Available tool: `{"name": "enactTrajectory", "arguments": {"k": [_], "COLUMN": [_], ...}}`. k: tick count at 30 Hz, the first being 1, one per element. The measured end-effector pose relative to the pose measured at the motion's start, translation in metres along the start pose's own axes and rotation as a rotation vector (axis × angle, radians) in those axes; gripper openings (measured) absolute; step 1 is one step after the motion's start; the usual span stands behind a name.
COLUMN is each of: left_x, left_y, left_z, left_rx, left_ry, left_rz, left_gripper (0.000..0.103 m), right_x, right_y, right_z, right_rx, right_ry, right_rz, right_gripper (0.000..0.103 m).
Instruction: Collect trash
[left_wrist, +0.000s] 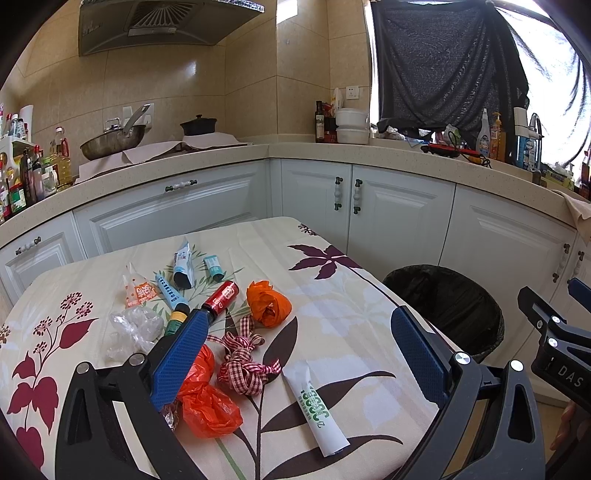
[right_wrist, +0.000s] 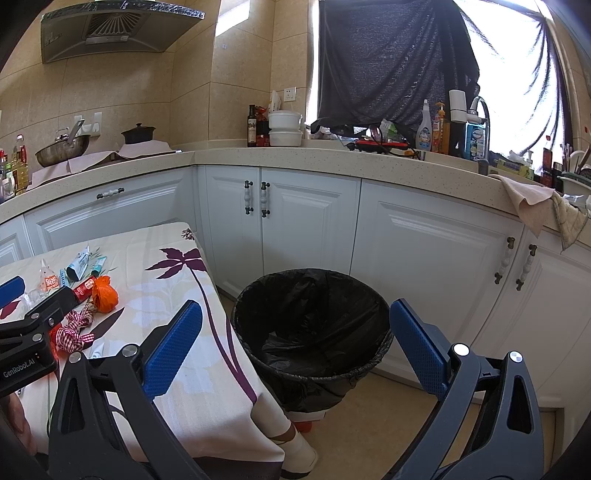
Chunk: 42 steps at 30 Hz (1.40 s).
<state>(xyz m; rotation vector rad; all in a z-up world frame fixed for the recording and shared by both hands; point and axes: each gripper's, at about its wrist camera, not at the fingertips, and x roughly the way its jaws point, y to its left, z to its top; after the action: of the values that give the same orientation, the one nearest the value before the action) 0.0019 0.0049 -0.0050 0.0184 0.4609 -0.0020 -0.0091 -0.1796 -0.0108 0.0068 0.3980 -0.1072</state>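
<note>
Trash scattered on the floral-print cloth-covered table (left_wrist: 332, 295), with my left gripper (left_wrist: 303, 354) hovering above it, its blue-padded fingers (left_wrist: 181, 354) spread wide and holding nothing. Nearest the gap between them lie a white squeezed tube with green lettering (left_wrist: 319, 410), a tangle of red-and-white gingham ribbon (left_wrist: 243, 362) and a crumpled orange-red plastic bag (left_wrist: 207, 402). Farther off lie a balled orange plastic bag (left_wrist: 267, 302), a small red can (left_wrist: 221, 297), a clear crinkled plastic film (left_wrist: 135, 328) and several blue-and-white tubes (left_wrist: 183, 264).

I judge all of these light. The bags, film and ribbon are soft and will collapse under the fingers, so a pinch through the bulk of each should hold. The tube is flattened and probably slick, best taken across its width near the middle. The can is rigid and may roll.

My right gripper (right_wrist: 295, 354) is likewise spread wide and empty, held over the round bin lined with a black plastic bag (right_wrist: 314, 332). The right wrist view shows the bin's interior, which looks nearly empty, standing on the floor just beside the table's corner. The left wrist view shows only part of its rim, but gives the litter in detail.
</note>
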Motion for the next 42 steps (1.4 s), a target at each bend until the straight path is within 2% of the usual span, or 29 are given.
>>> {"name": "enactTrajectory", "arguments": {"k": [29, 36, 42], "left_x": [-0.001, -0.006, -0.019], "left_y": [0.003, 0.024, 0.057], "left_z": [-0.005, -0.020, -0.030], "left_rx": [0.001, -0.003, -0.030], "left_ry": [0.003, 0.038, 0.044], "left_rz": [0.012, 0.063, 0.150], "left_gripper": [0.097, 0.097, 0.097], "right_x": [0.000, 0.008, 0.011], "right_y": [-0.003, 0.014, 0.048], "right_z": [0.003, -0.006, -0.008], "right_rx": [-0.005, -0.034, -0.081], "right_ry": [0.005, 0.023, 0.038], "right_rz": [0.008, 0.070, 0.182], "right_gripper": [0.099, 0.099, 0.099]}}
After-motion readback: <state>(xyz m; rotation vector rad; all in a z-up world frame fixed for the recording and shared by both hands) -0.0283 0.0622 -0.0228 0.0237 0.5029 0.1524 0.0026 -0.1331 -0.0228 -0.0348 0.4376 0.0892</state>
